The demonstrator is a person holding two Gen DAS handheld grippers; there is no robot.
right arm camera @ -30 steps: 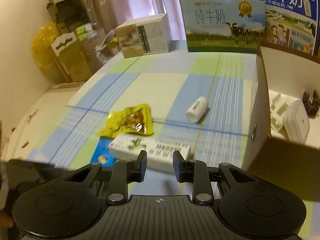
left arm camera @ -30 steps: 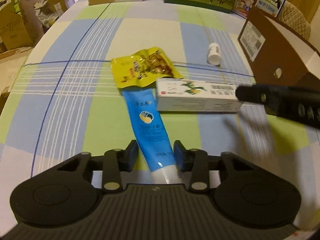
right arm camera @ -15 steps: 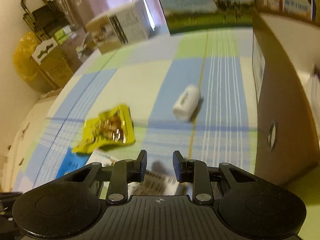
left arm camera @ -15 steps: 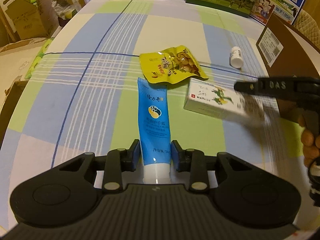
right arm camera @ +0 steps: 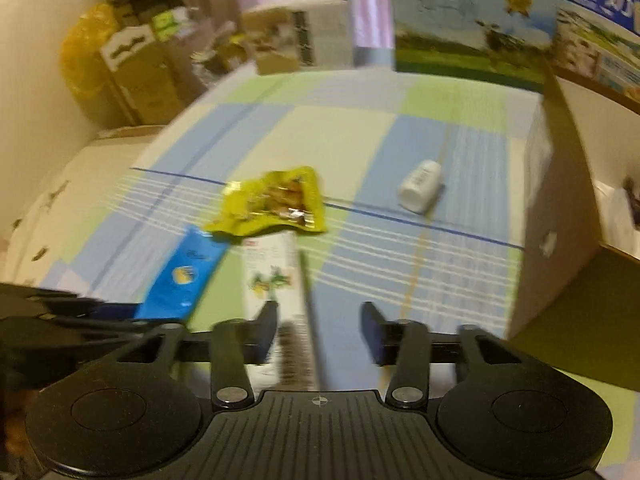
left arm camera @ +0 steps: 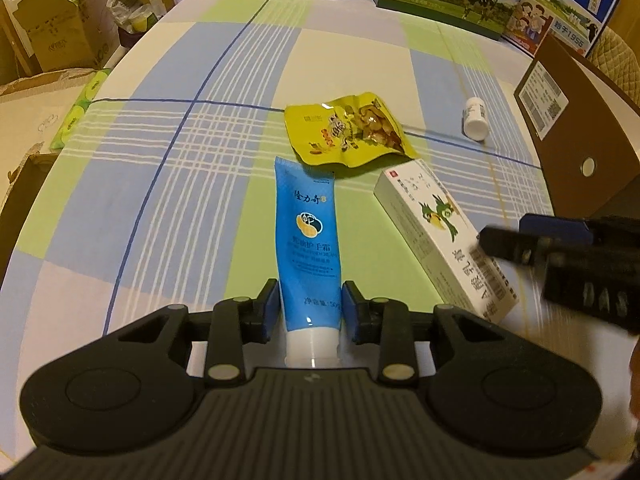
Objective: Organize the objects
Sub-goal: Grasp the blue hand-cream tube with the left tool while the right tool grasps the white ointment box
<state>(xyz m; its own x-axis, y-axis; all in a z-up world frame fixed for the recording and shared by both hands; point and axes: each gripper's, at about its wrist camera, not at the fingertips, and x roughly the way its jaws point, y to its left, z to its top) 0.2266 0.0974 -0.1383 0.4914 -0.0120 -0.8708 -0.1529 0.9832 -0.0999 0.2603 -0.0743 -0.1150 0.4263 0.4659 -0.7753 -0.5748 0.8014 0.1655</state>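
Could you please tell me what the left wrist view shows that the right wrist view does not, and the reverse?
Only the left wrist view shows the left tongs straddling the blue tube, apparently not yet pinching, and the tube's white cap. Only the right wrist view shows the cardboard box's interior and the open right tongs. Both show the yellow snack pouch, white carton and small white bottle.

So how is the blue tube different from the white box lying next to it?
The blue tube is soft and flattened, tapering to a white cap; the white box is a stiff carton with square edges. The tube lies straight between the left gripper's fingers; the box lies askew, with the right gripper at its barcode end. Both lie flat on the checked tablecloth, near the yellow snack packet.
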